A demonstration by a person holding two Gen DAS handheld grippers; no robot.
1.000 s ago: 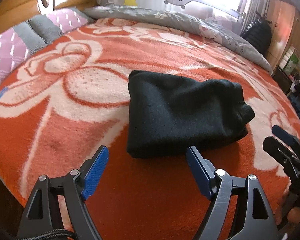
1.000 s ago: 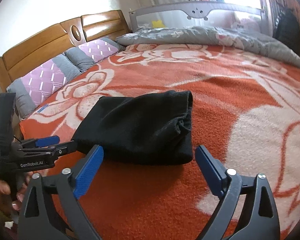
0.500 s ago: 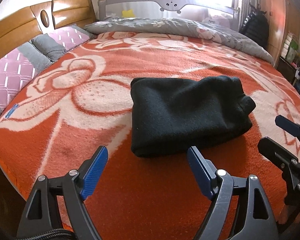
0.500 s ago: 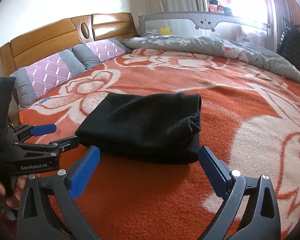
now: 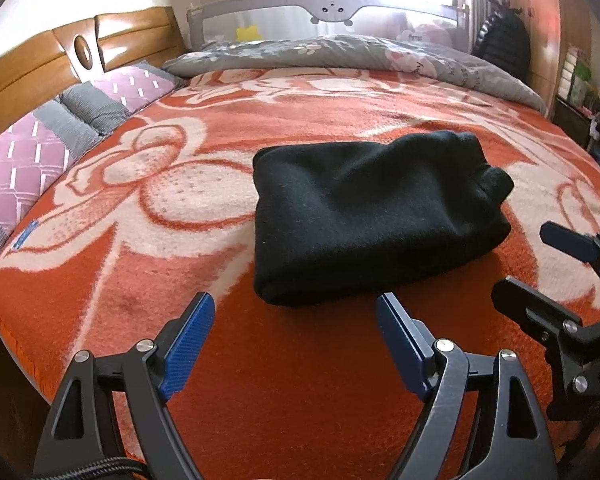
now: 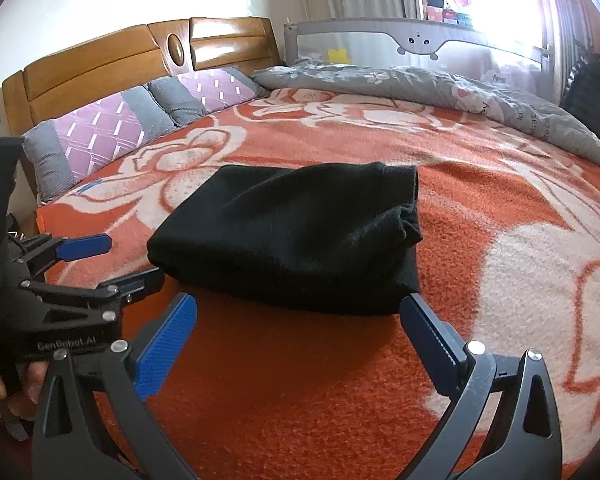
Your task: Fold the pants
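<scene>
The left gripper [image 5: 296, 336] is hovering with its jaws spread wide and holding nothing, and the right gripper [image 6: 300, 328] is doing the same beside it. Just beyond both sets of fingertips, the black pants [image 5: 372, 216] are lying folded into a compact bundle on the orange blanket [image 5: 148, 248]. Farther back, pillows [image 6: 100, 128] are leaning against the wooden headboard [image 6: 140, 56].

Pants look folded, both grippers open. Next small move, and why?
Probably just pull both grippers clear toward the bed edge. The black pants lie in a compact folded bundle on the orange blanket; the left gripper and right gripper are open, empty and short of the cloth. Nothing visibly needs another fold.
</scene>
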